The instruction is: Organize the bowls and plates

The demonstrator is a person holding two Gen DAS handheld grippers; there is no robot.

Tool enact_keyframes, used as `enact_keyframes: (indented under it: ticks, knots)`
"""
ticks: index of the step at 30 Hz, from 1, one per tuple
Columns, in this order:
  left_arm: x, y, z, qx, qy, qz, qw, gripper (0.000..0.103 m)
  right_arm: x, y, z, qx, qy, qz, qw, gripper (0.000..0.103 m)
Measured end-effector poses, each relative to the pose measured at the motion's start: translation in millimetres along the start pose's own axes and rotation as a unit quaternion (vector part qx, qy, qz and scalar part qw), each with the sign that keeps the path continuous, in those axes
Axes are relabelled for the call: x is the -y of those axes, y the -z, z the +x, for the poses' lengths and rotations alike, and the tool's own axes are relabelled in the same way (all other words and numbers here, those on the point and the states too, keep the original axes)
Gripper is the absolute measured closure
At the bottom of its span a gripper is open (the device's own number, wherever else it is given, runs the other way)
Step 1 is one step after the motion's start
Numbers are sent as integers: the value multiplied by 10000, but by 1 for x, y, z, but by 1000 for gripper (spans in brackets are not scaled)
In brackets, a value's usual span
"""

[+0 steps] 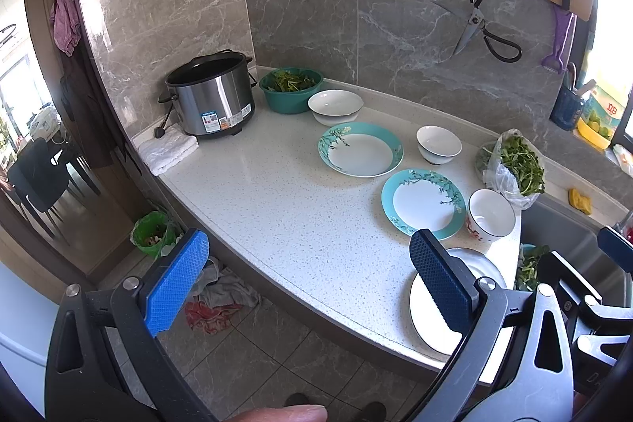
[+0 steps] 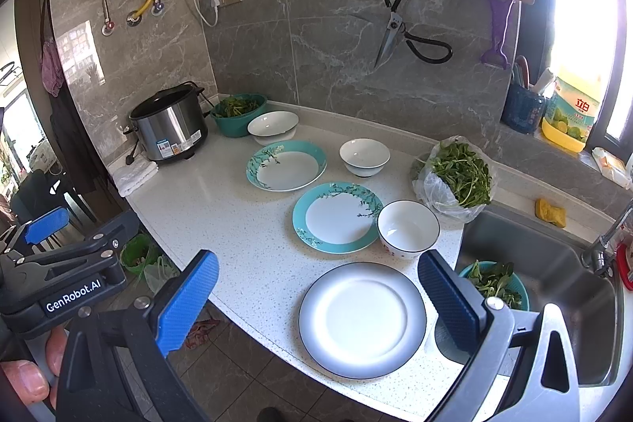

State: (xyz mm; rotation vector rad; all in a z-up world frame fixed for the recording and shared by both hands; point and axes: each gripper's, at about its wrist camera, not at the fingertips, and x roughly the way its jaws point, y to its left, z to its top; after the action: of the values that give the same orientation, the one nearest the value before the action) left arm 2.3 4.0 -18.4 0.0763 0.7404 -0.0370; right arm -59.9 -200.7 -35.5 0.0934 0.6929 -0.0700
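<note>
On the speckled counter (image 2: 221,220) lie two teal-rimmed plates, a far one (image 2: 286,165) (image 1: 360,149) and a near one (image 2: 337,218) (image 1: 423,203). A black-rimmed white plate (image 2: 362,319) (image 1: 435,319) sits at the front edge. A white bowl (image 2: 364,156) (image 1: 438,144) stands behind, a flower-patterned bowl (image 2: 407,229) (image 1: 491,215) beside the near teal plate, and a wide white bowl (image 2: 273,125) (image 1: 335,106) at the back. My left gripper (image 1: 308,287) is open above the counter's front edge. My right gripper (image 2: 316,307) is open, hovering over the black-rimmed plate. Neither holds anything.
A steel cooker (image 2: 170,129) and a green basin of greens (image 2: 237,113) stand at the back left, a folded towel (image 2: 132,175) beside them. A bag of greens (image 2: 455,180) lies by the sink (image 2: 554,263). Scissors (image 2: 395,26) hang on the wall.
</note>
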Motion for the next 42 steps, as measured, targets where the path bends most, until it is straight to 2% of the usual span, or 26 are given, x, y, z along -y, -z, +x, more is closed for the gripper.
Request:
enact_keyframes:
  ticks: [29,42]
  knots:
    - [1,0,2,-25,3,7,10000,0,-1,4,3,-35,1,-9,10000,0]
    - [6,17,24,-154,73,113,9998,0,1,14,4,-128,116,61,9998,0]
